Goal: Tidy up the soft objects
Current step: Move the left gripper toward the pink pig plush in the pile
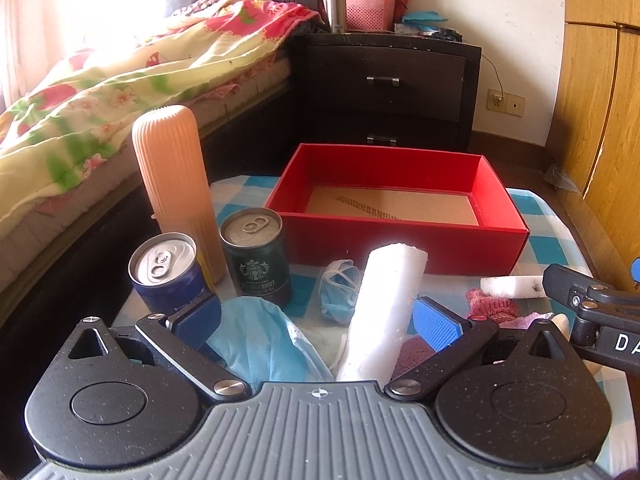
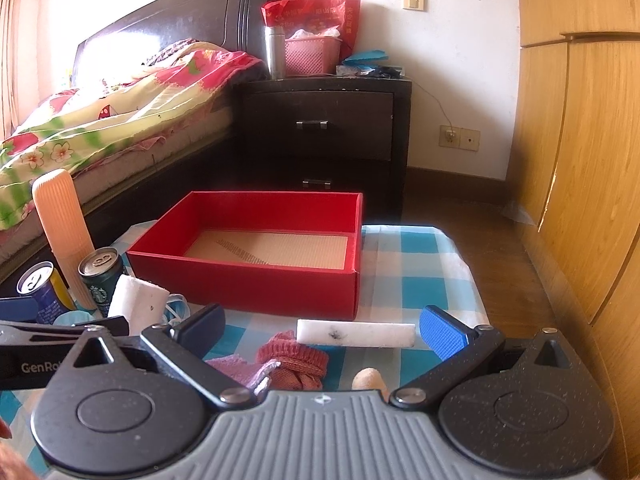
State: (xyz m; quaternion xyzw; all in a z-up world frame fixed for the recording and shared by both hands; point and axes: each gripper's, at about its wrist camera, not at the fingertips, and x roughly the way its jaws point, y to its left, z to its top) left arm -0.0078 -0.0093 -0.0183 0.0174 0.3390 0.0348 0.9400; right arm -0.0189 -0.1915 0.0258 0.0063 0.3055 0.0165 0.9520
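Note:
My left gripper (image 1: 316, 320) is open above the checked cloth. A thick white foam block (image 1: 384, 312) rises between its fingers, close to the right pad (image 1: 436, 324), with a crumpled blue cloth (image 1: 260, 344) by the left pad. A blue face mask (image 1: 338, 292) lies just beyond. My right gripper (image 2: 324, 328) is also open, over a flat white foam strip (image 2: 356, 334), a pink-red knit piece (image 2: 296, 360) and a tan soft tip (image 2: 370, 378). An open red box (image 2: 248, 280), nothing in it, stands behind them.
Two drink cans (image 1: 256, 256) (image 1: 166, 268) and a tall ribbed peach bottle (image 1: 176, 184) stand at the left of the table (image 2: 420, 272). A bed (image 1: 100, 92) runs along the left, a dark nightstand (image 2: 320, 128) behind, a wooden wardrobe (image 2: 580, 160) on the right.

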